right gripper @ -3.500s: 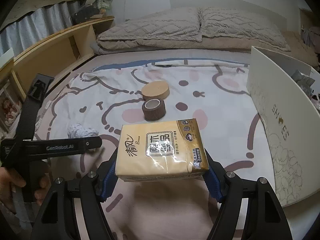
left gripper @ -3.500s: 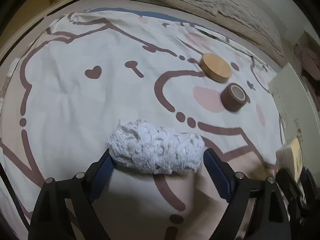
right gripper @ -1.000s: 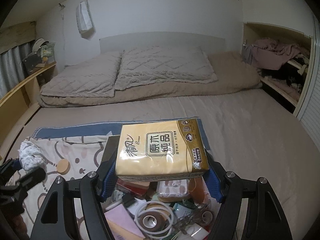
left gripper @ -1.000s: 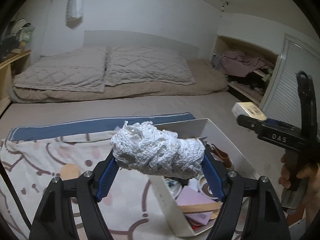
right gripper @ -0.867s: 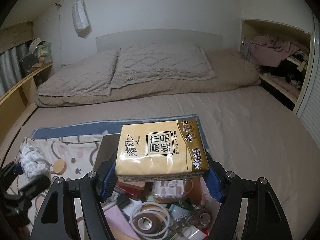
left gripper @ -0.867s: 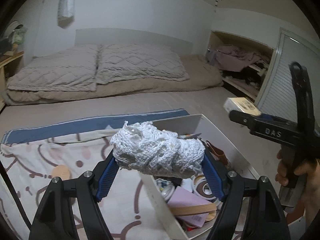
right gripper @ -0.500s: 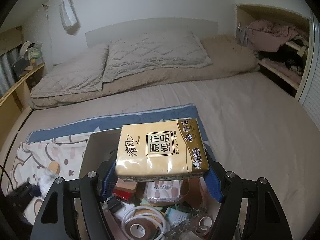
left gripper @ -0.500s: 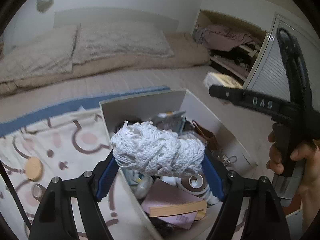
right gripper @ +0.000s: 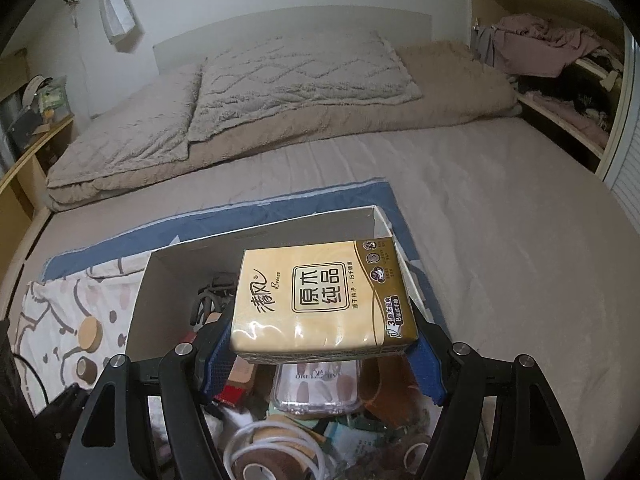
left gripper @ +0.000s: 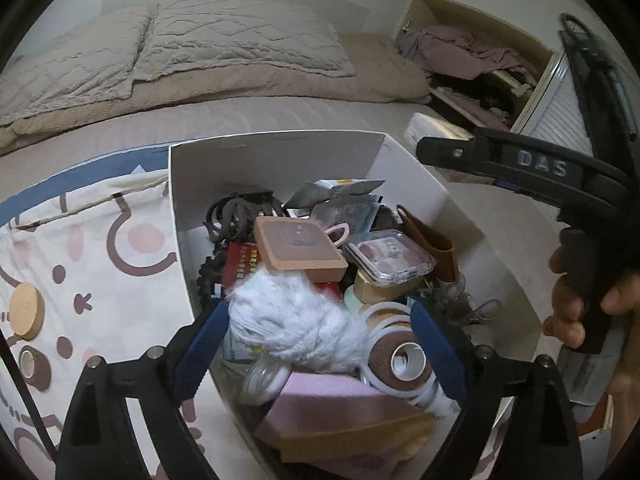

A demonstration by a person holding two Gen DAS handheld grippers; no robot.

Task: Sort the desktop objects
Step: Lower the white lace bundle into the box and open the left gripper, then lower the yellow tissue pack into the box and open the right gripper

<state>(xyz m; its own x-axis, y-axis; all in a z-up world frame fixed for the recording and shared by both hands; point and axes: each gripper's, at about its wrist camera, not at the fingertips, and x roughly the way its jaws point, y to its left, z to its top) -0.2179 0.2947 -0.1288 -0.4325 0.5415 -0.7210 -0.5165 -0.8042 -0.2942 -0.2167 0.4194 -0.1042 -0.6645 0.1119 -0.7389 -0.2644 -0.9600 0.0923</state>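
The left gripper (left gripper: 320, 344) tilts downward, its jaws just opened wider, blue fingers (left gripper: 202, 340) spread apart. The right gripper (right gripper: 322, 354) also angles down, fingers (right gripper: 426, 368) clamped, a hand (left gripper: 576, 308) gripping its handle

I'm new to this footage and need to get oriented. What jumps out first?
A crammed white box on the bed, full of tape rolls and odds and ends. Over it the right hand-held gripper clamps a yellow tissue pack. The left hand-held gripper, just opened, lets a white lace bundle drop in.
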